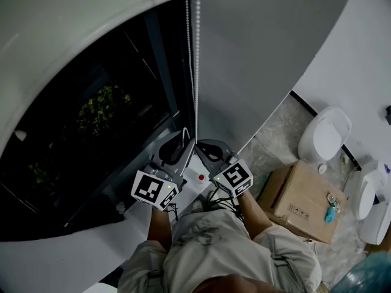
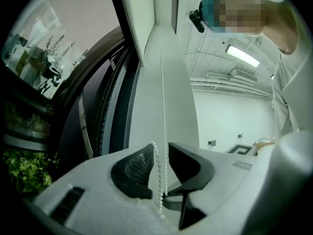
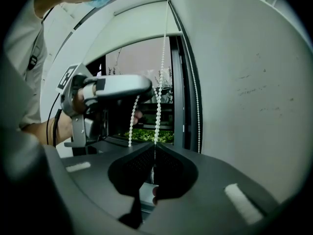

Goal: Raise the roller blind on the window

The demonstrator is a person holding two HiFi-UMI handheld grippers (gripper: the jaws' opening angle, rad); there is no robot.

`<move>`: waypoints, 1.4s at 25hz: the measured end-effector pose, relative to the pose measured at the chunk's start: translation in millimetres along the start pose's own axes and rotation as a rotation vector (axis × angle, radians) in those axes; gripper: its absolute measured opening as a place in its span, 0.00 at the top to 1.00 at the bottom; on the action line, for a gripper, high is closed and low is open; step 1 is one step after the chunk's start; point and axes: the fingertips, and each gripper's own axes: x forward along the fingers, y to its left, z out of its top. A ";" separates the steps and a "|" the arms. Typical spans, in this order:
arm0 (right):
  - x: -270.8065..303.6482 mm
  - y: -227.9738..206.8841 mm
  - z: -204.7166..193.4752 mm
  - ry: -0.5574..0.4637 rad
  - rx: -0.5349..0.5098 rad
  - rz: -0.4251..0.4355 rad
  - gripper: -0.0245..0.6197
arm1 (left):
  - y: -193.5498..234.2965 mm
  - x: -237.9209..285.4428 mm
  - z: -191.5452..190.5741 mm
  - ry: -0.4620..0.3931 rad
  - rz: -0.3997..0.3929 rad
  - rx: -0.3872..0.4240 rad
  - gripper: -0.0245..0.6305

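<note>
Head view: the left gripper (image 1: 176,151) and right gripper (image 1: 204,148) meet at the bead chain (image 1: 197,54) along the window's (image 1: 104,102) right edge. A cardboard box (image 1: 302,200) sits on the tiled floor (image 1: 275,133).

Left gripper view: the fingers are released, and the chain hangs loose between them.

Right gripper view: the fingers are clenched on the chain, and the blind (image 3: 142,28) looks high. This seems a hand-over-hand pull, so next the left should clamp higher up and draw down.
</note>
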 end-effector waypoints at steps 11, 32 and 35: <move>-1.0 1.1 5.1 0.005 -0.018 -0.013 0.94 | -6.4 25.3 50.5 -0.086 -0.034 0.003 0.78; -9.3 13.6 1.7 0.007 -0.024 0.015 0.94 | -19.2 30.8 93.8 -0.144 -0.016 0.075 0.94; -9.7 13.3 -5.3 0.018 -0.019 0.018 0.94 | -18.7 31.4 86.6 -0.123 -0.008 0.076 0.94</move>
